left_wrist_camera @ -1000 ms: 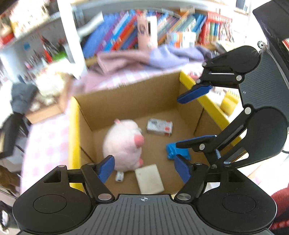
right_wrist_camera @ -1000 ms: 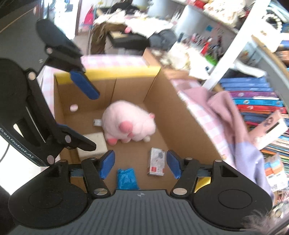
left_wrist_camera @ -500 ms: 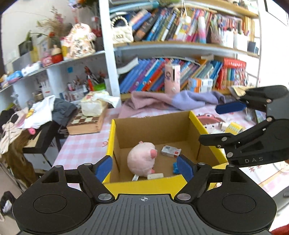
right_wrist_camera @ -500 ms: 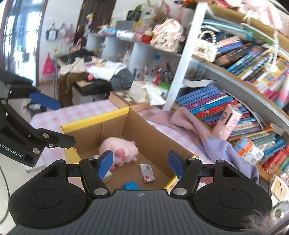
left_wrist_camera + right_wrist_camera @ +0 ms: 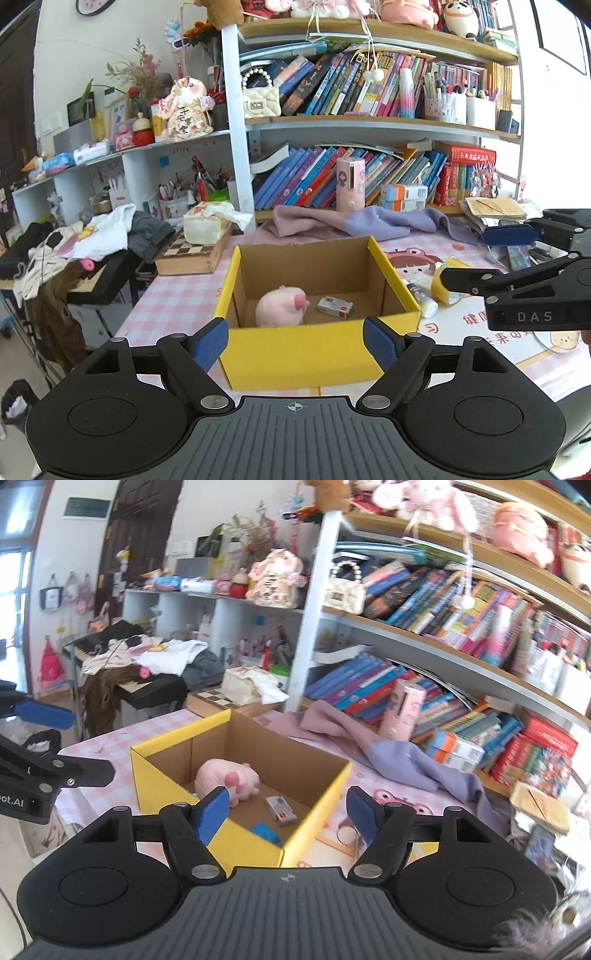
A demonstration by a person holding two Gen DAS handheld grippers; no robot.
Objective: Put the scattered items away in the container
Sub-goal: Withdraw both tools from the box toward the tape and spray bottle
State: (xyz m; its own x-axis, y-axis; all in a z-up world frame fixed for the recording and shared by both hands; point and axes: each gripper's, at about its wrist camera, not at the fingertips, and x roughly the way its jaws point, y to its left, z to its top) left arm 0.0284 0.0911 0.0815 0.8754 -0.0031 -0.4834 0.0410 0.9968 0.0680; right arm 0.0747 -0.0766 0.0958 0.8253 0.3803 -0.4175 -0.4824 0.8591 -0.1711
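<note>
A cardboard box with yellow outer walls (image 5: 306, 354) stands on the pink checked table. Inside it lie a pink plush pig (image 5: 280, 306), a small grey and red packet (image 5: 335, 306) and a blue item (image 5: 264, 830). My left gripper (image 5: 295, 341) hovers open in front of the box's near wall, holding nothing. My right gripper (image 5: 287, 810) hangs over the box's near corner. Its jaws are opening, and nothing is between them. Each gripper shows in the other's view, the right gripper (image 5: 476, 254) off the box's right side. A yellow packet (image 5: 443, 280) and a white bottle (image 5: 421, 299) lie on the table right of the box.
A pink and purple cloth (image 5: 354, 221) lies behind the box, below full bookshelves (image 5: 369, 177). A chessboard case (image 5: 192, 254) with a tissue pack sits back left. Papers (image 5: 495, 210) pile up at back right. The table edge drops off at left beside a clothes-covered stand (image 5: 92, 243).
Both grippers have drawn back and risen from over the box's inside to its near side. The views have tilted up to show the shelves. Both jaws stand slightly wider.
</note>
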